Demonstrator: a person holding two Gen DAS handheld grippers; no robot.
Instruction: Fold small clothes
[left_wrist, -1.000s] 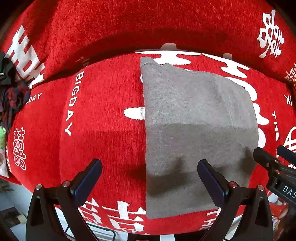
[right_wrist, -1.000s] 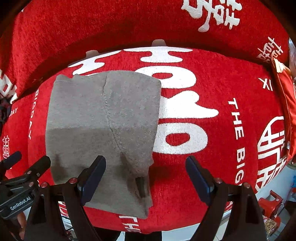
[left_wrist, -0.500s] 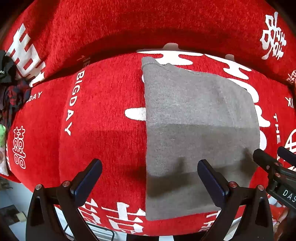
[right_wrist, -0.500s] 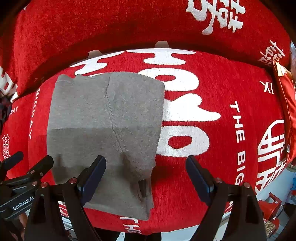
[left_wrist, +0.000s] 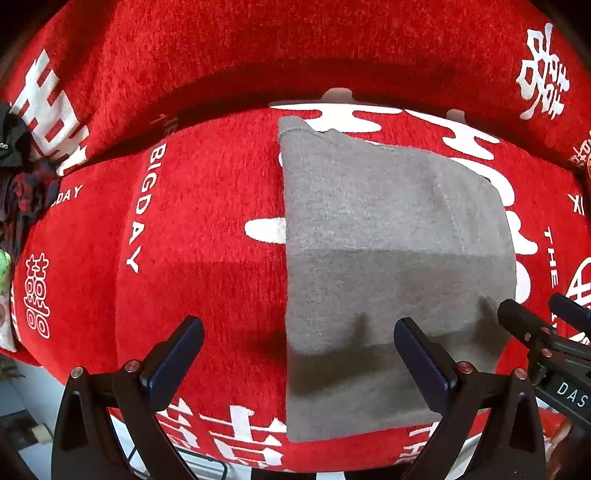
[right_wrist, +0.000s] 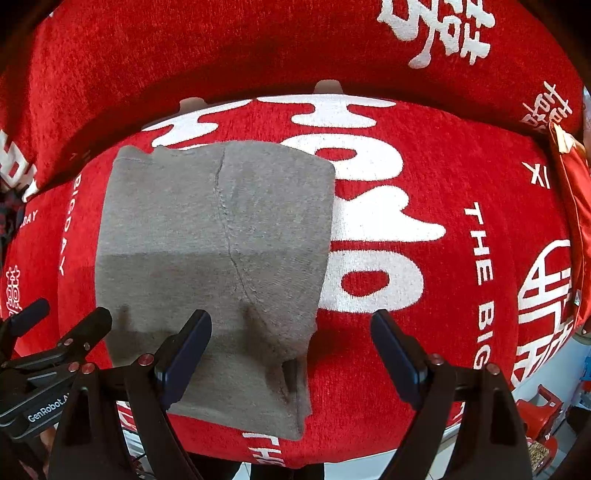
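Red plush cover (left_wrist: 207, 229), white lettering, under folded grey garment (left_wrist: 391, 258); left tool (left_wrist: 295, 347), right tool (right_wrist: 291, 339) wide, empty.

Left claw (left_wrist: 295, 354) wide open above folded grey garment (left_wrist: 388, 266) lying flat on red cover (left_wrist: 203, 221) w/ white lettering.

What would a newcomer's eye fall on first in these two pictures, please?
First, the bright red cover with big white characters, which fills both views. Next, the folded grey garment lying flat on it, toward the front edge. Both pairs of tongs, left and right, hang open above it, holding nothing.
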